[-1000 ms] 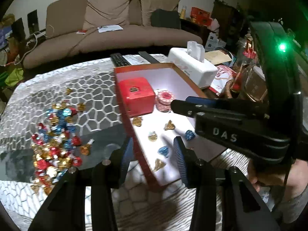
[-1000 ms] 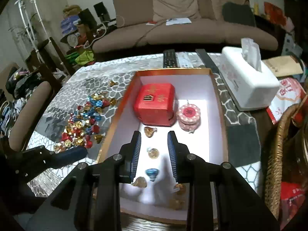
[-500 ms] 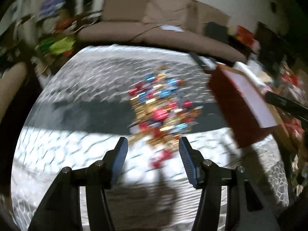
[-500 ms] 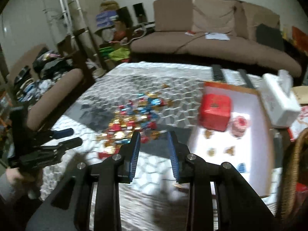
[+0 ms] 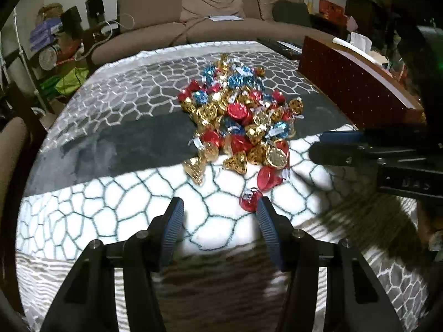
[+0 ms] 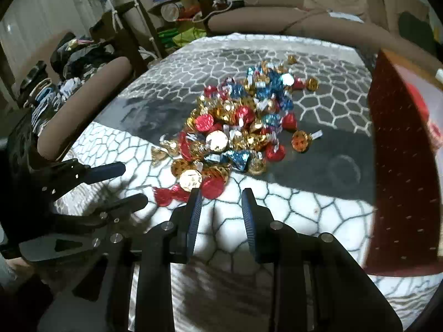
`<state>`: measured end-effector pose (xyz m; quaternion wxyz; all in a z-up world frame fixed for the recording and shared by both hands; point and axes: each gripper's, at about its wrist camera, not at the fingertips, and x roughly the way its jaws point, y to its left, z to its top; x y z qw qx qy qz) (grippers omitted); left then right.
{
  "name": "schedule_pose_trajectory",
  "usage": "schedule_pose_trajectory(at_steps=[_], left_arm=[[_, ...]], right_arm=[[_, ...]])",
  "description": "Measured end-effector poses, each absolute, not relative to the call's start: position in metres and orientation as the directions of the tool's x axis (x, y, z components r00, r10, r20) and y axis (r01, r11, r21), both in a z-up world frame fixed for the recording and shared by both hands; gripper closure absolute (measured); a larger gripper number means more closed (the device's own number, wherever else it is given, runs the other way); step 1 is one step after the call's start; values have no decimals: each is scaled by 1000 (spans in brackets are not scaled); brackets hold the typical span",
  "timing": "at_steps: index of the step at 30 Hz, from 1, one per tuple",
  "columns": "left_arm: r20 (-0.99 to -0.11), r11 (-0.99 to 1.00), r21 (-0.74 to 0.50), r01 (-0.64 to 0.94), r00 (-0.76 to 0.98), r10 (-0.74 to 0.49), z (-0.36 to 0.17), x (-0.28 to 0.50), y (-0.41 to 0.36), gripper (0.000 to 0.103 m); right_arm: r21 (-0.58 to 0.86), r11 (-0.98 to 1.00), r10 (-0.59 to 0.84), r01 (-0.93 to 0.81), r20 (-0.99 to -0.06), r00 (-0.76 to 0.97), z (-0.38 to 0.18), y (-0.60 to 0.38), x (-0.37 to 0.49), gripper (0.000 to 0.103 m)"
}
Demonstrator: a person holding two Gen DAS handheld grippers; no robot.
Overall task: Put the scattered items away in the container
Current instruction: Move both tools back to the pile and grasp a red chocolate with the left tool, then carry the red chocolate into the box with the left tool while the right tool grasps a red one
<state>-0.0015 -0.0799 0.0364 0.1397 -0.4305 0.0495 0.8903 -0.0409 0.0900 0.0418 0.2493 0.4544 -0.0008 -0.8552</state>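
Dozens of foil-wrapped sweets in red, gold and blue point(image 5: 241, 116), heaped in one loose pile on a grey-and-white honeycomb-patterned cloth point(image 5: 110, 199), mostly on its dark grey band and spilling onto the white part nearer the cameras. None of that pile inside the container. To the right of the heap and apart from it, a dark red box with small gold dots on its side wall point(image 5: 351, 83), upright on the same cloth, pale inside; something red within, too blurred in the right wrist view to make out.

Left gripper point(image 5: 219, 203) angled down over the white part of the cloth, just short of the pile's near edge. Jaws apart, having just been opening, with only bare cloth between them. One stray red-foil sweet point(image 5: 249, 200) right beside the inner face of its right-hand finger (touching or not, hard to tell).

Right gripper point(image 6: 220, 193) likewise tilted down at the near edge of the heap, from the box side. Jaws parted by a narrower gap, gripping nothing, cloth alone between the pads. Just beyond its left fingertip, a round gold-foil coin sweet point(image 6: 190, 179) and a flat red one, neither inside the gap.

Both grippers side by side, each visible at the edge of the other's view. Behind the table, a long brown fabric sofa point(image 5: 210, 13) with papers on its seat.
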Motion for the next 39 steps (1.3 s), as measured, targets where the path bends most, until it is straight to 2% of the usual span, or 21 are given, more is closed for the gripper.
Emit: schedule_pose_trajectory(at_steps=[4, 6, 12, 15, 17, 18, 21, 26, 28, 33, 39], left_arm=[[-759, -940, -79, -332, -591, 273, 34, 0, -81, 47], [-766, -938, -70, -340, -584, 269, 29, -2, -77, 47], [-771, -932, -59, -356, -577, 269, 19, -12, -65, 47], [-770, -932, -60, -358, -577, 272, 19, -15, -63, 48], [-770, -931, -59, -360, -577, 272, 19, -14, -64, 69], [-770, -927, -60, -369, -574, 278, 20, -14, -65, 74], [-773, -924, -77, -373, -564, 292, 20, -13, -69, 80], [-773, -924, -86, -373, -559, 298, 22, -12, -70, 81], [-770, -924, -93, -371, -562, 304, 26, -10, -72, 81], [-756, -928, -121, -353, -572, 317, 35, -9, -83, 81], [-729, -930, -168, -327, -594, 340, 48, -8, -100, 81]], right_arm=[[239, -857, -463, 457, -745, -479, 45, 83, -42, 75], [247, -840, -488, 483, -734, -473, 49, 75, -42, 75], [120, -849, -390, 514, -799, -458, 36, 44, -51, 74], [128, -852, -390, 508, -801, -454, 36, 44, -55, 71], [118, -846, -389, 519, -803, -451, 37, 42, -55, 73], [93, -842, -376, 532, -808, -453, 37, 39, -53, 74], [53, -826, -361, 560, -813, -456, 38, 34, -48, 77], [27, -822, -343, 569, -820, -457, 40, 33, -47, 94], [21, -824, -333, 566, -827, -453, 41, 33, -47, 93], [116, -860, -378, 497, -798, -469, 51, 61, -49, 79], [96, -852, -365, 515, -814, -452, 33, 66, -43, 78]])
